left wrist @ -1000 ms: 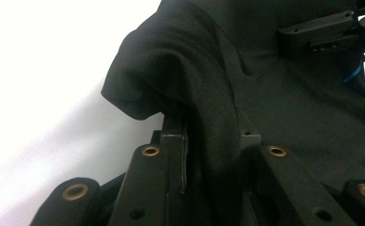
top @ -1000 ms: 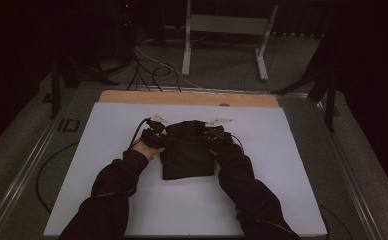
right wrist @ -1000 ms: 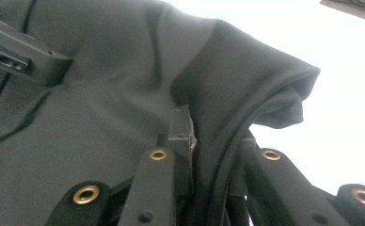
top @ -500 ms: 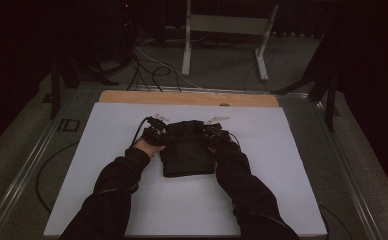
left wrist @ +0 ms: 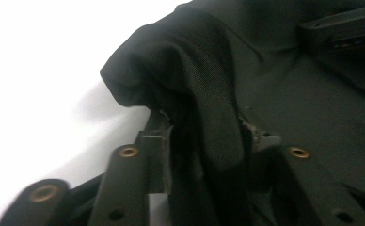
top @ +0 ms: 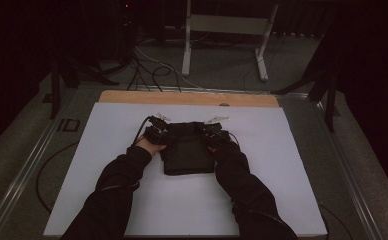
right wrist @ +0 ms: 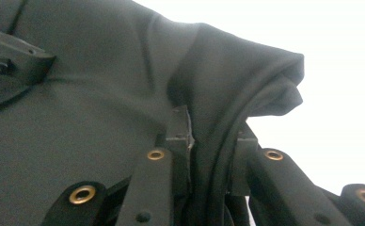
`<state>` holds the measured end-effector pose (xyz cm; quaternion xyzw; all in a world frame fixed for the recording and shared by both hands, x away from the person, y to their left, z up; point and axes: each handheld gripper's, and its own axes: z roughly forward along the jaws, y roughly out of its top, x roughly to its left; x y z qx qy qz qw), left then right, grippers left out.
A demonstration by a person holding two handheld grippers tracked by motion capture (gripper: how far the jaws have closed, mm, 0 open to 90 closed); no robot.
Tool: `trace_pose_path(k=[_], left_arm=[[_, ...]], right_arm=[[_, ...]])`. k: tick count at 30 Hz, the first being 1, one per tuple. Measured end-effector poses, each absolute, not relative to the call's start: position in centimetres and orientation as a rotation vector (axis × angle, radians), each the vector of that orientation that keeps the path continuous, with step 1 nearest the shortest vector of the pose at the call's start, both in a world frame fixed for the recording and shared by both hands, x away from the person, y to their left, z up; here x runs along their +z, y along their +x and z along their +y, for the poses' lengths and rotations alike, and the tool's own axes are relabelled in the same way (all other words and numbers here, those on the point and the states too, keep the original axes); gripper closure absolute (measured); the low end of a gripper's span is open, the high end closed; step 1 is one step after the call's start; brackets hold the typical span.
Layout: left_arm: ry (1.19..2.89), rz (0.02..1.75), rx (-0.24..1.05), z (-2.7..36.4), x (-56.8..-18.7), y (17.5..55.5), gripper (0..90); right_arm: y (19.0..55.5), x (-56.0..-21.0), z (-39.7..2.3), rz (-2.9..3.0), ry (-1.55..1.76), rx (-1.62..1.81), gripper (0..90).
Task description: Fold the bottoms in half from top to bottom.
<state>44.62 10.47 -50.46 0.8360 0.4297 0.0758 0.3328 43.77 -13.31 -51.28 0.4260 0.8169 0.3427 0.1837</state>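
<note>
The left tool [top: 154,131] sat at the far left corner of a folded black cloth [top: 187,148], and the right tool [top: 213,131] sat at the far right corner, both seen from the high view with the person's dark sleeves [top: 116,190] coming in from the near edge. In the left gripper view, a thick bunched fold of the cloth [left wrist: 190,84] ran between the left tool's [left wrist: 203,129] two black jaws; those jaws had just been opening, with the fold lying between them, and the gap on either side of it suggested the pads were no longer pressing hard, though I could not tell that for certain. In the right gripper view, the right tool [right wrist: 213,134] was clamped on several stacked layers of the cloth [right wrist: 100,94], the edges squeezed tight between its jaws and the corner of the fabric curling over beyond them.

The cloth lay near the middle of the white worktop [top: 292,170], a little toward the far side, folded into a rough square. Beyond the white sheet, a strip of bare wood [top: 132,96] ran along the far edge. On the floor past it stood a pale metal frame [top: 227,25] and some loose cables [top: 147,67].
</note>
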Motion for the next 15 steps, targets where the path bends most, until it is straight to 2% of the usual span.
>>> trace_pose_path(k=[5, 14, 15], left_arm=[[2.185, 1.15, 0.216, 10.56, -50.68, 44.82, 48.2], [2.195, 1.198, 0.26, 11.02, -50.56, 44.81, 29.5], [2.195, 1.202, 0.261, 11.08, -50.55, 44.8, 25.0]], right_arm=[[43.94, -51.34, -13.34, 2.298, 1.219, 0.961, 73.3], [44.07, -51.65, -13.77, 2.266, 1.243, 0.937, 49.2], [44.16, -51.67, -13.86, 2.27, 1.249, 0.933, 46.4]])
